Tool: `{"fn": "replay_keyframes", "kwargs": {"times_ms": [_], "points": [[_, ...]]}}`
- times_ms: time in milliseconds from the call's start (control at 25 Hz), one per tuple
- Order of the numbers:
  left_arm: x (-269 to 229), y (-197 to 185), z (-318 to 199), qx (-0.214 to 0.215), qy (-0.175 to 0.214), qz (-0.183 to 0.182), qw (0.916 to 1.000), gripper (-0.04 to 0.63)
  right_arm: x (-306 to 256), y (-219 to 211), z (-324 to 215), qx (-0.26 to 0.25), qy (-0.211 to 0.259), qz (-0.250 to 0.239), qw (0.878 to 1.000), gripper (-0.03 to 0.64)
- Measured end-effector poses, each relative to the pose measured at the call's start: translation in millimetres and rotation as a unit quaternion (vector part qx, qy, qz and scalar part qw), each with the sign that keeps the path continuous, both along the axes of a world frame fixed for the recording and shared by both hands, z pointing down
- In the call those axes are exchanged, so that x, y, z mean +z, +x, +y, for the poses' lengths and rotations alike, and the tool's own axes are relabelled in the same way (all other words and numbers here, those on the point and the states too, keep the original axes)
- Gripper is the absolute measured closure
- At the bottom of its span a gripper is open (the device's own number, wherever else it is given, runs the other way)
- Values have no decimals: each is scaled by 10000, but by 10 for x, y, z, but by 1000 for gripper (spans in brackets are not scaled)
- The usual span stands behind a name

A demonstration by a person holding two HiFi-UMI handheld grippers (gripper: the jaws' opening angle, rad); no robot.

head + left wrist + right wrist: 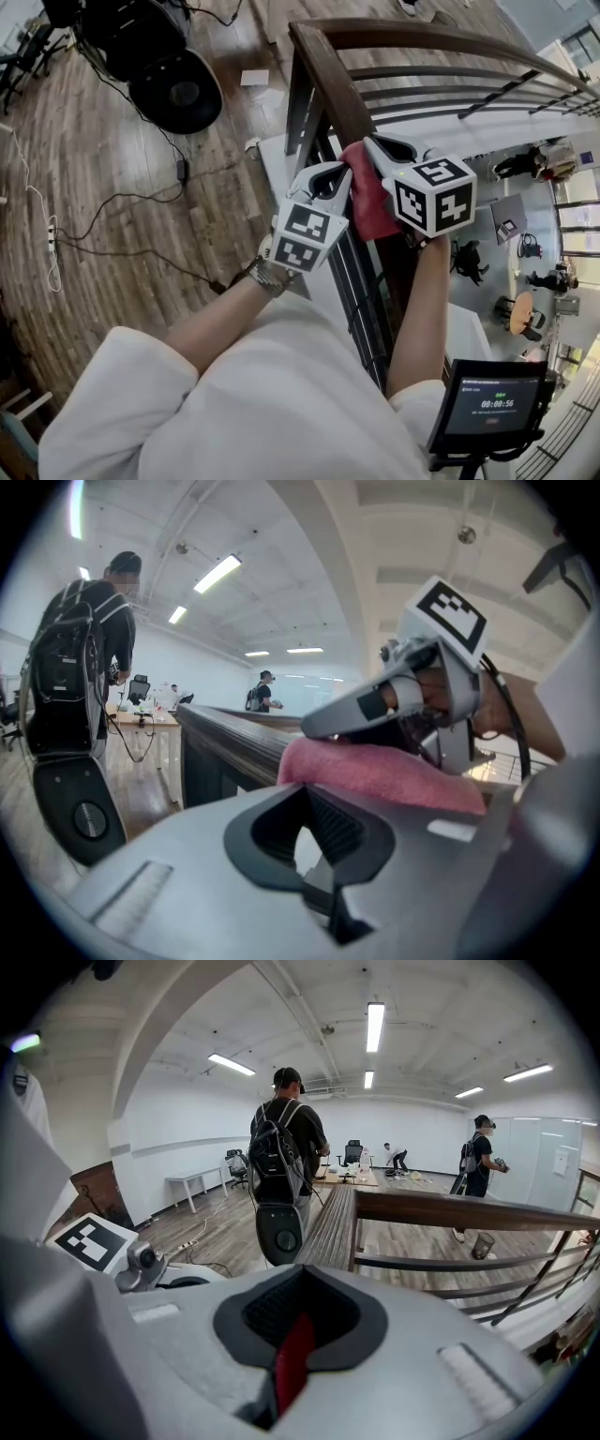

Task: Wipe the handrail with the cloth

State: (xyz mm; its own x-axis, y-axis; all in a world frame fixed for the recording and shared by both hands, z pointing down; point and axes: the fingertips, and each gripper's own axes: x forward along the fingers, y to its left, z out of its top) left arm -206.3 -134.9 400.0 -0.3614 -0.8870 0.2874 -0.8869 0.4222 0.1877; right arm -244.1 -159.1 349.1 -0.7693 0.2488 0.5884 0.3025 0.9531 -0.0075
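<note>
Handrail (323,66) wipe looks under way: dark wooden rail running ahead, then bending right, and most of its top lies beyond the cloth, so I'd say it's early. The red cloth (368,202) is draped over the rail top close to the person. The right claw (372,142) is pressed together on it, with a red sliver showing between the jaws in the right gripper view. The left claw (343,171) is pressed together with nothing in it, tip just beside the cloth's left edge; can't tell if it touches. To do it well: drag the cloth flat along the rail's length with the pinch low so the fabric bears on the wood rather than the claw's metal, follow the curve at the corner, and let the loose part wrap the side faces. The left claw could press the free edge down. Edges: right of the rail is an open drop to a lower floor (525,234), so a cloth slipping that way is gone; bias toward the rail top and the near side. Left side has wood floor (112,141) with room for the elbows, but a black base unit (178,89) and cables (112,202) lie there, and a person with a backpack (286,1152) stands near the rail further on.
</note>
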Motion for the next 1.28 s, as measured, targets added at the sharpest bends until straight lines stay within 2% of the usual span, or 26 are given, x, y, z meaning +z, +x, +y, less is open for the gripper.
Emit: {"fn": "replay_keyframes", "kwargs": {"times_ms": [280,720,1280], "points": [[1,82,-60,54,-36,20,10000,595,-1,65,-60,6,-15,26,10000,612],[28,415,80,135,-14,-24,9999,595,24,406,96,-14,109,-10,9999,614],[68,536,58,197,-59,-42,9998,595,60,535,79,-26,90,-7,10000,612]]}}
